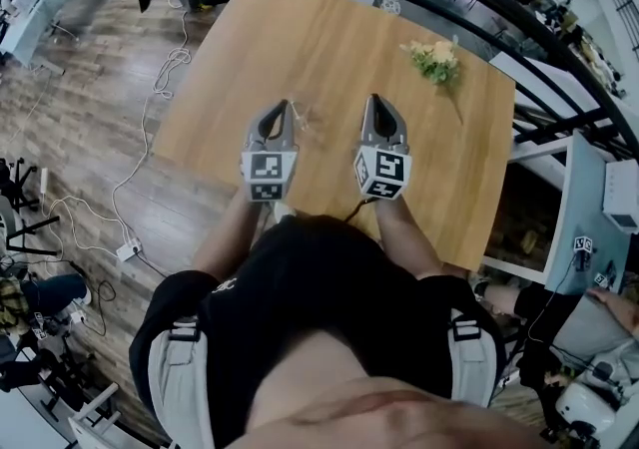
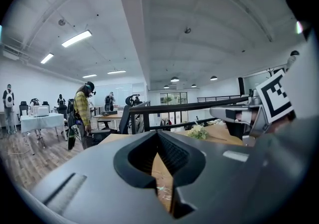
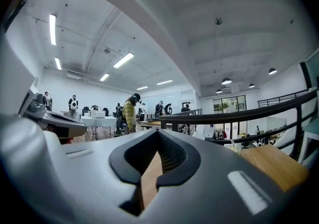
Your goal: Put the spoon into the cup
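My left gripper [image 1: 287, 106] and right gripper [image 1: 374, 100] hover side by side over the near half of the wooden table [image 1: 329, 48], both pointing away from me. Each one's jaws meet at the tips with nothing between them. A small clear, glassy object [image 1: 305, 120] lies on the table just right of the left gripper's tip; it is too small to tell whether it is the cup or the spoon. In the left gripper view the left gripper [image 2: 158, 134] is shut, and a pale glint [image 2: 162, 188] shows through the gap below. The right gripper view shows the right gripper [image 3: 158, 132] shut over bare wood.
A small bunch of flowers [image 1: 436, 60] lies at the table's far right. A black railing [image 1: 499, 13] runs beyond the far edge. White cables [image 1: 150, 118] trail over the wood floor on the left. People stand far off by desks [image 2: 82, 111].
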